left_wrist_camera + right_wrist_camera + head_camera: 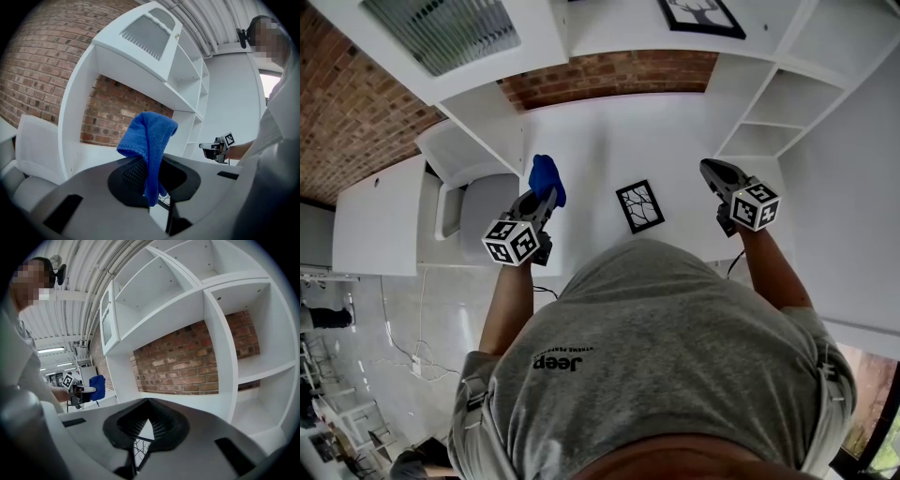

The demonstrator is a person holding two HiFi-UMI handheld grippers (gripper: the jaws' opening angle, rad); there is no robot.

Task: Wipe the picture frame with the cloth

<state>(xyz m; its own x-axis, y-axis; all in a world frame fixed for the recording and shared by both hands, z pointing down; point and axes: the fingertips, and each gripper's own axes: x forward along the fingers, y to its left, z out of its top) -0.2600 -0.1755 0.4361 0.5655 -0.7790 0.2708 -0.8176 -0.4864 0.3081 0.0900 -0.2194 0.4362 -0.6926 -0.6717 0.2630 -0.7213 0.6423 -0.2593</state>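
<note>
A small black picture frame with a branching line drawing lies flat on the white desk in the head view, between my two grippers. To its left my left gripper is shut on a blue cloth. In the left gripper view the cloth stands up out of the closed jaws and droops over them. To the frame's right my right gripper hovers shut with nothing in it. A sliver of the frame shows below its closed jaws.
White shelving rises on the right of the desk, with a brick wall behind. A grey-and-white chair stands left of the desk. Another black-framed picture sits on an upper shelf. The person's torso fills the lower head view.
</note>
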